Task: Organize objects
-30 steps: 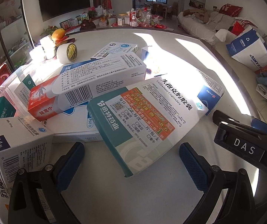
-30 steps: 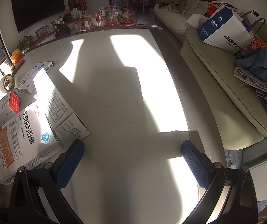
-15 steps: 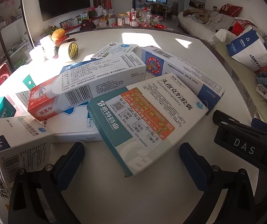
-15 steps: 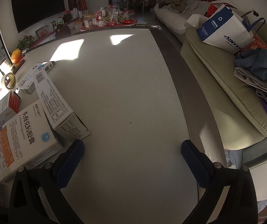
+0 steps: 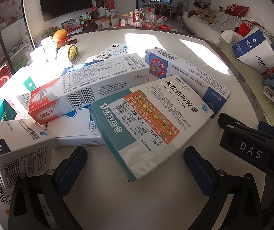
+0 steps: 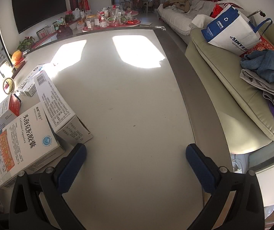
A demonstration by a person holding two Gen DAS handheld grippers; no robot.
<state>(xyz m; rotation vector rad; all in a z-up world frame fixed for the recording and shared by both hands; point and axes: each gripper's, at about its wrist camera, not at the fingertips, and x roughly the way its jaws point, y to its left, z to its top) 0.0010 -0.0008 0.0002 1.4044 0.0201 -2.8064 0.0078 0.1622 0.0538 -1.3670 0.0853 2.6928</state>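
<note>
Both tools gaped over an unsorted heap of medicine boxes.

The left gripper (image 5: 135,166) stood wide open and empty, the teal-and-white capsule box (image 5: 148,122) lying tilted between its fingers, propped on a flat white box (image 5: 75,132). A grab at that overhanging corner could have tipped it or nudged the red-ended box (image 5: 91,90) off the pile. The right gripper (image 6: 135,164) hung open too, over the bare table (image 6: 129,99) — beyond, a tape roll (image 5: 72,53) could have rolled if bumped.
</note>
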